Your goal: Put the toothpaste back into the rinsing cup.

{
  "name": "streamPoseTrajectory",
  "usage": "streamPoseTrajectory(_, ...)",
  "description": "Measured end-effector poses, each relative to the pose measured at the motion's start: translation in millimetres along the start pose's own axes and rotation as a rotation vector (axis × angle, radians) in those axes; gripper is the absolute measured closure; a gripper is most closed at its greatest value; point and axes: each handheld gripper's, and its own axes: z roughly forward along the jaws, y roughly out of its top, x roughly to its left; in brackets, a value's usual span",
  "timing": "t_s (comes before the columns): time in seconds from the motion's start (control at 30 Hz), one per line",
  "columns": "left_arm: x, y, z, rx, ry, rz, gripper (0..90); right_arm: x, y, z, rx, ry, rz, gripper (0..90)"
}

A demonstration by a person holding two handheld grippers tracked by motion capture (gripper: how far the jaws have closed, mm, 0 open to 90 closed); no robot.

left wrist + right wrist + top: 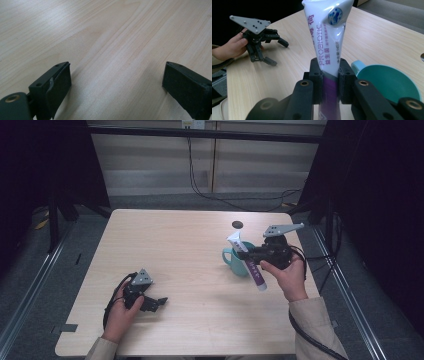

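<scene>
Right tongs [329,82] clamped on a white-and-purple tube [328,45], pads pressing its body from both sides just above the purple lower section; white end with blue round emblem points away from the camera in the right gripper view. In the high view the tube [248,261] is tilted, its white end toward 11 o'clock and its purple end toward 5 o'clock, held off the surface [190,250] at the teal cup [235,262]; cannot tell whether tube and cup touch. Cup sits at roughly 3 o'clock on the surface, handle toward 9 o'clock. Small dark round spot [237,224] lies at 12 o'clock of the cup, well apart from it. Left tongs [116,85] wide, nothing between the pads, bare wood grain beneath them; in the high view they [159,302] rest low at about 7 o'clock on the surface, gripped by the left hand [120,312]. Right hand [285,272] holds its gripper from the 5 o'clock side.
</scene>
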Motion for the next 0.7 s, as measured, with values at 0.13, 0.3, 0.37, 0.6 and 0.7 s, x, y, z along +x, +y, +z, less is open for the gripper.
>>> streamPoseTrajectory(0.13,0.0,0.0,-0.1,0.001,0.0,0.0,8.1,-1.7,2.8,0.4,-0.014,0.003,0.002,76.9)
streamPoseTrajectory(0.3,0.0,0.0,0.0,0.0,0.0,-0.001,8.1,-4.6,6.8,-0.5,-0.042,-0.007,0.013,76.9)
streamPoseTrajectory(0.37,0.0,0.0,-0.1,0.001,0.0,-0.001,8.1,-5.7,9.1,-0.9,-0.053,-0.009,0.015,76.9)
streamPoseTrajectory(0.6,0.0,0.0,0.0,0.0,0.0,0.0,8.1,-8.6,14.5,-1.3,-0.073,-0.023,0.017,76.9)
streamPoseTrajectory(0.7,0.0,0.0,0.0,0.0,0.0,0.0,8.1,-10.0,17.0,-1.6,-0.091,-0.04,0.014,76.9)
